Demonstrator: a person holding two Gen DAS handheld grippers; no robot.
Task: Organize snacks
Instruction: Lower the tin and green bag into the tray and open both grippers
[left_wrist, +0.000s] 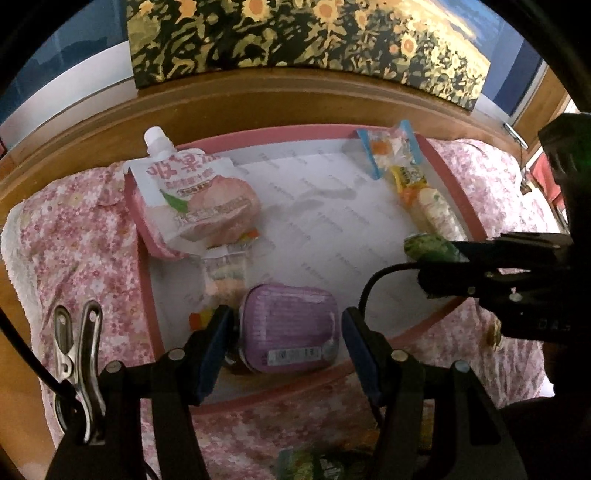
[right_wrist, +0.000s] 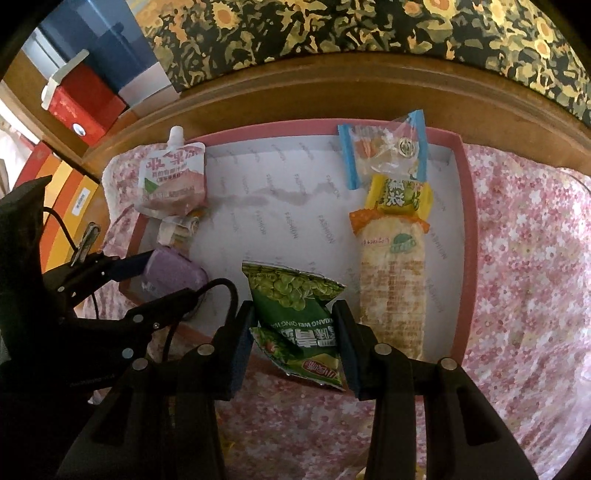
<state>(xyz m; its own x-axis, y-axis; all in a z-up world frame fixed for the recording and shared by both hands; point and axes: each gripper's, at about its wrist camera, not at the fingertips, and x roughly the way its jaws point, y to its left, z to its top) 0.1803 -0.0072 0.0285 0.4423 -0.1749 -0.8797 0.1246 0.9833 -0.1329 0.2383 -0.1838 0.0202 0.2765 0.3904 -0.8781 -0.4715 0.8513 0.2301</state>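
One pink-rimmed tray carries six snacks: left fingers hold a purple packet, right fingers a green pea bag.

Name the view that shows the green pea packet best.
Right wrist view: the pea packet fills the centre between the right gripper, print and peas legible. The left wrist view shows only its tip poking out of that gripper.

Both wrist cameras are looking steeply down, close over the tray, sharing its contents.
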